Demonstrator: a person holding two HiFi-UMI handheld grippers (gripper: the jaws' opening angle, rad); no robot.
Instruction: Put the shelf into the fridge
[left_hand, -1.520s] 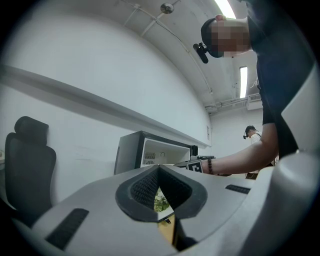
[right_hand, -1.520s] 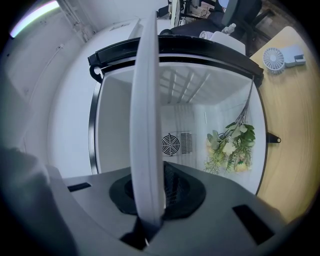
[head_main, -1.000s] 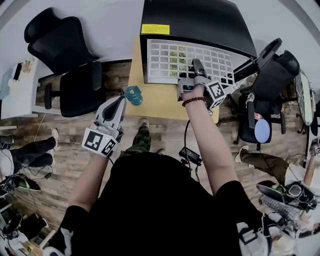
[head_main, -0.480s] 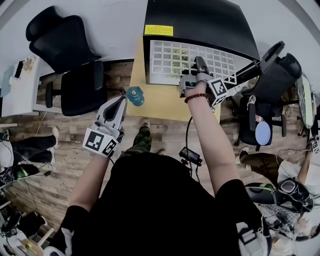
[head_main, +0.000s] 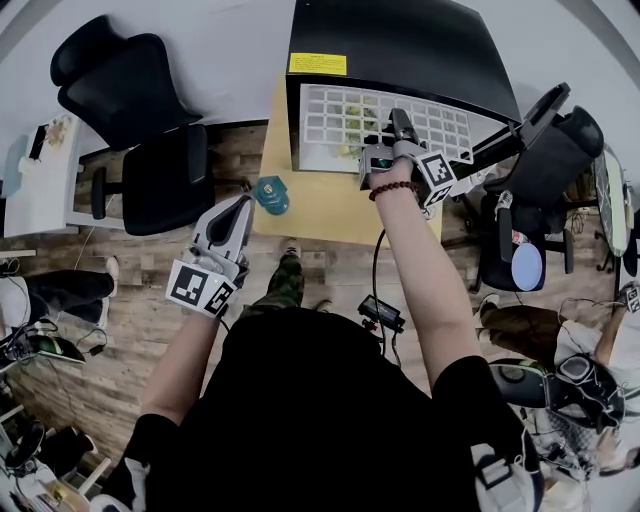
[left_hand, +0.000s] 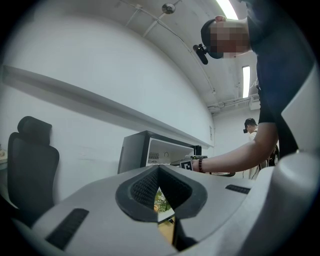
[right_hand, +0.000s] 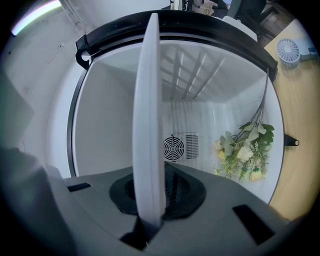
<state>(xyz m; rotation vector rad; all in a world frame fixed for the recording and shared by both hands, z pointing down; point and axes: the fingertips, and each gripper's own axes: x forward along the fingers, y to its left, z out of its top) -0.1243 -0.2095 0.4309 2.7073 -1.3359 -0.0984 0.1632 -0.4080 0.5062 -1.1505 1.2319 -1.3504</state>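
My right gripper (head_main: 400, 128) is clamped on the shelf (head_main: 338, 120). In the right gripper view its white edge runs straight up between my fingers, pinched on both sides and seen edge-on. The rest of the shelf stretches away from my fingertips into the mouth of the fridge (head_main: 400, 45). From the head view the white grid spreads to the left of those fingers across the fridge's open front. I cannot tell whether it sits on any support.

Ahead of my right fingers is the white inside of the fridge. A round vent (right_hand: 173, 148) sits in the back wall just past the shelf's edge. A bunch of flowers (right_hand: 246, 150) lies further to that side, against the inner wall. The fridge door (head_main: 530, 108) hangs open off to the right of my right hand.

My left gripper (head_main: 240, 205) is well back from the fridge, down and to the left of the right one. It is held over the floor just off the table (head_main: 320, 205). Its fingertips are together with nothing between them, leaving only a thin slit. A small blue fan (head_main: 268, 192) stands on the table just beyond those tips. A black chair (head_main: 130, 110) is off to their left.
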